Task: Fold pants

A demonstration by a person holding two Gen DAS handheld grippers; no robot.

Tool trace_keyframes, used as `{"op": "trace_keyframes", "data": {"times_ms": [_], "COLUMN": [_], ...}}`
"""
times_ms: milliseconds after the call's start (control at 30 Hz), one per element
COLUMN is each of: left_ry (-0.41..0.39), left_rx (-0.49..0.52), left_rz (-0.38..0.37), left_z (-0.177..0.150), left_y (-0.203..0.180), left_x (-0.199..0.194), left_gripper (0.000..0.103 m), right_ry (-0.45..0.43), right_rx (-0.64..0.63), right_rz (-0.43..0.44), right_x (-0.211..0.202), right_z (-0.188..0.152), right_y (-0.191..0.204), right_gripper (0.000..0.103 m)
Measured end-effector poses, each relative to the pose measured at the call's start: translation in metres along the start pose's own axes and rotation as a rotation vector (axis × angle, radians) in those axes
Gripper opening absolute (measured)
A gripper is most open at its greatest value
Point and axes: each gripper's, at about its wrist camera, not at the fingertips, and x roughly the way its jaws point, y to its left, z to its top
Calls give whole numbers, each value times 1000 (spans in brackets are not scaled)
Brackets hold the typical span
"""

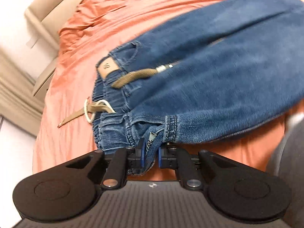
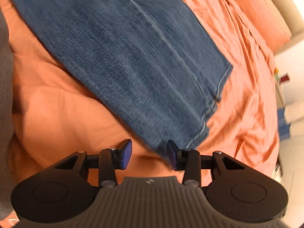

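Blue denim pants (image 1: 209, 60) lie on an orange bedsheet (image 1: 72, 133). They have an elastic waistband, a tan drawstring (image 1: 133, 77) and a tan label patch (image 1: 108, 68). My left gripper (image 1: 151, 153) is shut on a bunch of denim at the waistband's near corner. In the right wrist view the pant legs (image 2: 133, 57) stretch diagonally, hems at the right (image 2: 218, 95). My right gripper (image 2: 149, 154) is open, its blue pads just at the near corner of the leg hem, holding nothing.
The orange sheet (image 2: 247, 76) is wrinkled all around. A beige headboard or bed frame (image 1: 47, 15) and a white wall stand left of the bed. A grey sleeve (image 1: 288, 161) is at the right edge. Small items stand past the bed's right edge (image 2: 283, 121).
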Motion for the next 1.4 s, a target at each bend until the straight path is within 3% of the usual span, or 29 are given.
{"op": "trace_keyframes", "data": {"times_ms": [100,167,233,467,633,733,933,1133,1400], "left_ry": [15,11,-1,-81,-164,-178,-131,-45,89], "left_rx": [-81,-136,-178,-309,-372,-387,-388,-354,-264], "left_rz": [11,20,33,80,103,128,154,176,160], "left_z": [5,4,2,21,58,89,145,190,219], "left_y": [3,4,4,25,58,72,78,82,72], "left_x": [-4,-11,-18,-52,-92,-94,-35,44,157], "left_gripper": [13,13,13,12,8,7,7,8,8], "right_ry": [22,49,41,-132,-295,-309,-167,-86,48], "right_rx": [-60,-89,-80,112,205,251,320,326,255], "right_rz": [8,9,-11,-151,-251,-287,-310,-283,-212], "right_x": [11,16,13,-44,-114,-126,-52,31,148], "right_z": [2,3,2,8,31,50,99,153,199], "right_y": [7,13,15,-17,-56,-85,-131,-162,-178], "right_gripper": [33,9,1,0,0,0,0,0,0]}}
